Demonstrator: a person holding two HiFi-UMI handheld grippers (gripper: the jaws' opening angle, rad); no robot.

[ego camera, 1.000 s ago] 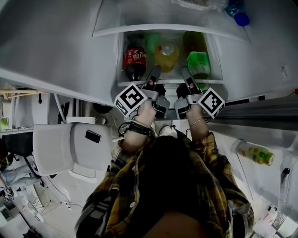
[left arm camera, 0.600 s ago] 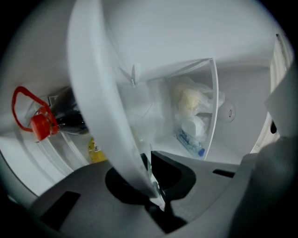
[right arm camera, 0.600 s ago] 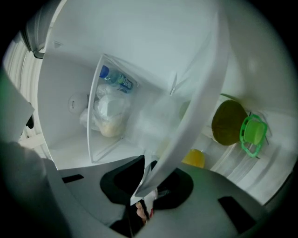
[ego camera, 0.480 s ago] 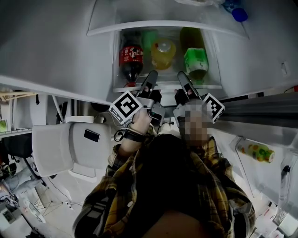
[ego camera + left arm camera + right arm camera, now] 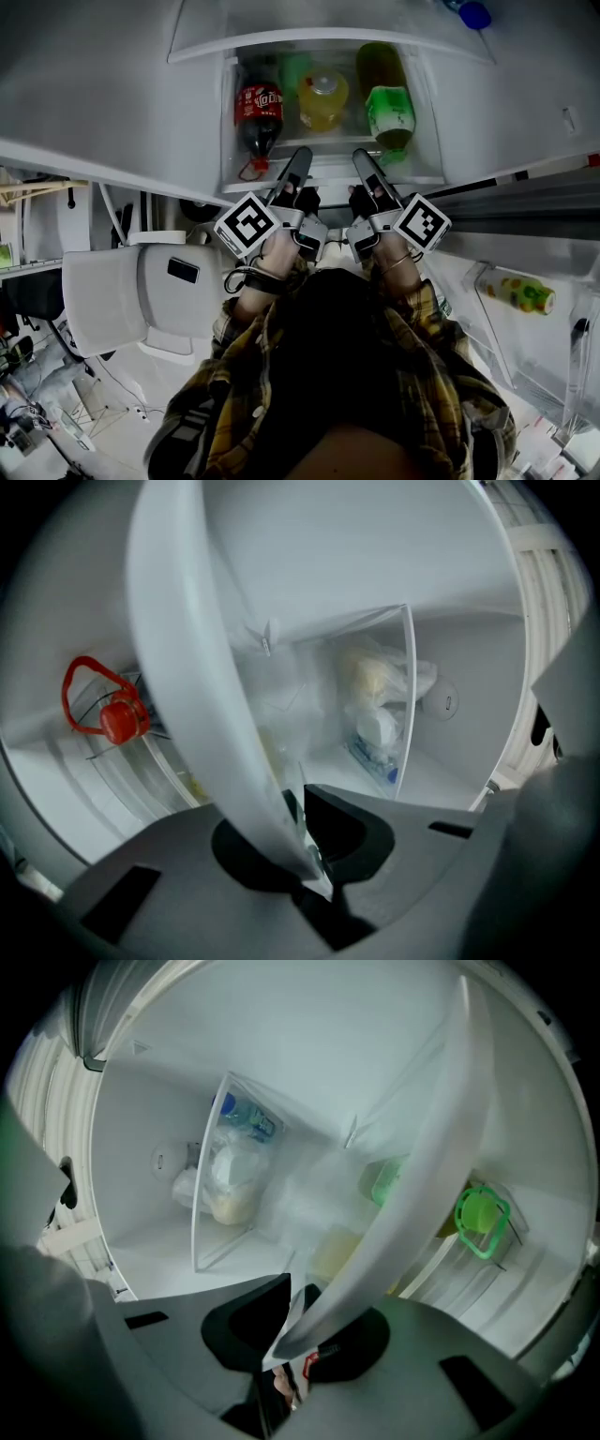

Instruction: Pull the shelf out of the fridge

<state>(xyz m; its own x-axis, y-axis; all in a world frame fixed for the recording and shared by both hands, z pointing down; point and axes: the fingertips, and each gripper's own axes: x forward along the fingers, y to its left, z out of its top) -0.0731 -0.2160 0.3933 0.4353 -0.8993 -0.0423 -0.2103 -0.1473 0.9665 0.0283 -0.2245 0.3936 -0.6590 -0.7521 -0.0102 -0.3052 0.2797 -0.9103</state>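
Inside the fridge (image 5: 281,28), the shelf (image 5: 330,174) sat in its compartment with its white front rim at the opening, level and facing me. Three bottles lay on it with their caps toward that rim: a cola (image 5: 258,112) on the left, a yellow bottle (image 5: 322,98) in the middle and a green bottle (image 5: 389,111) on the right.

I had the left gripper (image 5: 298,159) on the rim below the cola and the right gripper (image 5: 362,159) on it below the green bottle, the two side by side and close together, each pointing straight into the fridge. Their marker cubes sat just behind, outward of the hands.

From the left gripper view, the jaws stood narrow and were clamped on the white rim, which ran up through them as a broad curved band. The cola's red cap and ring showed just left of the band, over the shelf's ribs. From the right gripper view, the jaws were likewise narrow and closed on the rim. The green cap showed right of the band there, and the yellow bottle was a blur behind it.

Deep at the back, both gripper views showed a bag (image 5: 380,705) of pale food behind a clear divider. Outside the fridge, a white chair (image 5: 141,300) stood to my left.
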